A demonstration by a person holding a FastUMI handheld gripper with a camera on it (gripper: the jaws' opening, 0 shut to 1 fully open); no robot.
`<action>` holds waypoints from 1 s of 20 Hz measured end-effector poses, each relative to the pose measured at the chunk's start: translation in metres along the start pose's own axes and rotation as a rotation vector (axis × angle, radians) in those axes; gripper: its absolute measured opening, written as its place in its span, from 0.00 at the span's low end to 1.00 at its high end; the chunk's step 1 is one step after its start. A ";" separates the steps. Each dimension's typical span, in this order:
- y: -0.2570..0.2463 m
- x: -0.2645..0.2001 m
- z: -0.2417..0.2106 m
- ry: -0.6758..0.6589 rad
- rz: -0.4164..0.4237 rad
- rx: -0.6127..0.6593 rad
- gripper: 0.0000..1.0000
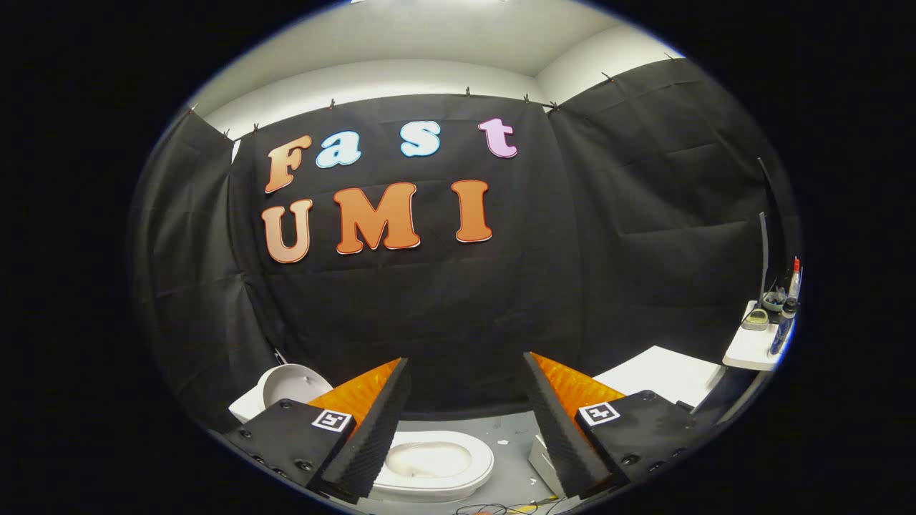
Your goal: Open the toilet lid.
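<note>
Fingers [379, 422] of the gripper [465, 429] stand wide apart, holding nothing, above a toilet bowl [433, 465] whose lid [290, 386] leans up at ten o'clock, apparently already open.

No readable text; square coded tags [333, 420] on both fingers [372, 429], unreadable.

The left finger of the hand-held gripper [465, 397] covers the near left part of the toilet bowl [438, 461], and the raised toilet lid [290, 386] is partly hidden behind that same finger. The small items on the white shelf [751, 347] are too small to identify; one may be a bottle [793, 279].
</note>
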State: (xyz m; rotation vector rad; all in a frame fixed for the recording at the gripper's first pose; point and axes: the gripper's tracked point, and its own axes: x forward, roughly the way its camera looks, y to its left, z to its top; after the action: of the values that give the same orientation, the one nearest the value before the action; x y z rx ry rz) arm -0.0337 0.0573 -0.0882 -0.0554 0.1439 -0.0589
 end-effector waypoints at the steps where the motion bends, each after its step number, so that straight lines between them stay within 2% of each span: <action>1: 0.001 0.000 0.002 -0.003 -0.001 -0.001 0.99; 20: -0.012 0.000 -0.005 0.013 -0.031 0.000 0.99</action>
State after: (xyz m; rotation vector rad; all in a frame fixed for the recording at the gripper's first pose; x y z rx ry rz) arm -0.0347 0.0450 -0.0921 -0.0574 0.1558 -0.0898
